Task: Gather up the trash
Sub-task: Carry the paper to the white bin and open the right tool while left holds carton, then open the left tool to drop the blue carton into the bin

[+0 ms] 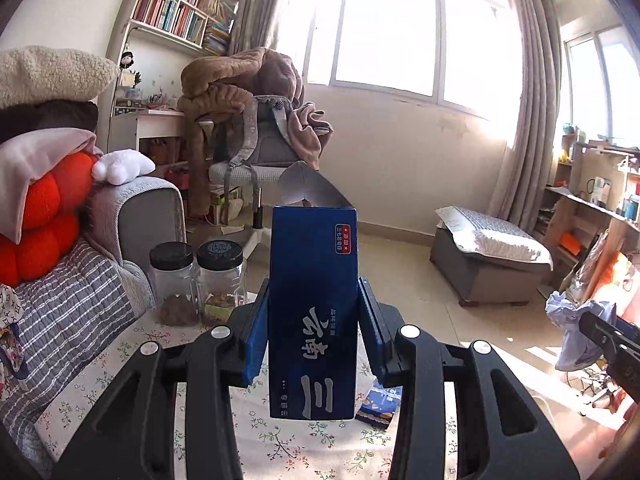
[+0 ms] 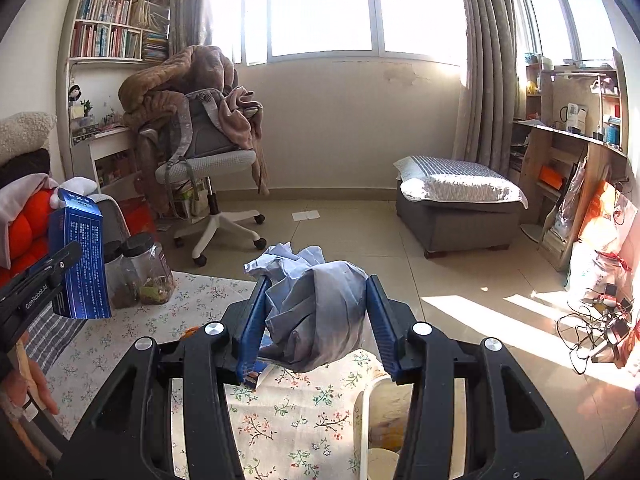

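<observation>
Your left gripper (image 1: 314, 320) is clamped on the blue box (image 1: 313, 308), which stands upright between the pads with its top flap open, lifted clear of the counter (image 1: 120, 364). Your right gripper (image 2: 316, 312) is closed on the crumpled wad (image 2: 316, 308) of pale blue paper or cloth, also held above the floral cloth.

So both pieces are picked up, and you are in the carry step. The white bin (image 2: 370, 420) sits just below and to the right of your right gripper, at the counter's edge, so the next move looks like bringing each load over its mouth and opening the jaws.

Both grippers point forward and slightly down, side by side. A small blue packet (image 1: 380, 404) lies on the counter beside the box; two jars (image 1: 196, 280) stand beyond.
</observation>
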The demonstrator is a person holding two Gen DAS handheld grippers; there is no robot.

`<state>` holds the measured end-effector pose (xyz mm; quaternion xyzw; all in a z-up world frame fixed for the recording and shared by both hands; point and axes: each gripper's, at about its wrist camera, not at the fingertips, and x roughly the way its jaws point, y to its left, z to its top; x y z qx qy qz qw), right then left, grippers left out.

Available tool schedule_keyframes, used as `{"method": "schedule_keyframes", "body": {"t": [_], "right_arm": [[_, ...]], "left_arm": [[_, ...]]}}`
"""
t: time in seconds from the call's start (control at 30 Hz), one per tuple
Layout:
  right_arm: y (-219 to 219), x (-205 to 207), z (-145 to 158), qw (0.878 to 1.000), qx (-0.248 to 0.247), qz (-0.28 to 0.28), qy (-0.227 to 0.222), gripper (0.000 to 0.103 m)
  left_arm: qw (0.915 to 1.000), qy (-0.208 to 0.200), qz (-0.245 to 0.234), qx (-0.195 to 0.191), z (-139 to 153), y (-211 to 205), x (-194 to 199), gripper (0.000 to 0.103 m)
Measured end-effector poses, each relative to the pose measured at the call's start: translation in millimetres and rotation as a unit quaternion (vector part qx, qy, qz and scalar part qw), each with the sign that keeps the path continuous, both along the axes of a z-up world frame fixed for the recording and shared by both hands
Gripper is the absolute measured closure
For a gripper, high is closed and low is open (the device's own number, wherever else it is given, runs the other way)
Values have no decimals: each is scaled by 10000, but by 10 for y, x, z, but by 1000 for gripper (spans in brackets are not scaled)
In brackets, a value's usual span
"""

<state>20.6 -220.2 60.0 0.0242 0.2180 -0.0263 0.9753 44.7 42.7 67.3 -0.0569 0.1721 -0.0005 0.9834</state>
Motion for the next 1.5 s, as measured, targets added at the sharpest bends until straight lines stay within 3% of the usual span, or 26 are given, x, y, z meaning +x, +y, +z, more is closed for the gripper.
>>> {"method": "schedule_keyframes", "body": {"t": [0.43, 0.53, 0.6, 0.77, 0.97, 1.13, 1.43, 1.5], "right_arm": [[-1171, -154, -574, 9875, 38, -1410, 700, 57], [-1378, -153, -673, 9822, 188, -1636, 905, 53], [-1508, -199, -718, 9792, 348, -1735, 993, 39], [-1702, -366, -681, 9741, 483, -2047, 826, 22], [-2009, -613, -641, 9569, 453, -2802, 614, 11], [-2228, -781, -666, 9394, 457, -3353, 547, 8], [-2302, -897, -708, 9253, 312, -3746, 495, 7], [-2305, -903, -711, 9246, 298, -3766, 498, 7]], "left_arm": [[9945, 398, -952, 159, -307, -1183, -72, 62], [9914, 487, -1196, 204, -372, -1482, -65, 62], [9887, 568, -1370, 226, -425, -1700, -50, 62], [9802, 707, -1827, 298, -531, -2216, -30, 62], [9686, 796, -2321, 389, -573, -2716, -63, 62], [9585, 919, -2670, 398, -576, -3061, -55, 62], [9435, 1410, -2972, 397, -720, -3411, -44, 61], [9437, 1472, -2930, 439, -751, -3400, -53, 42]]}}
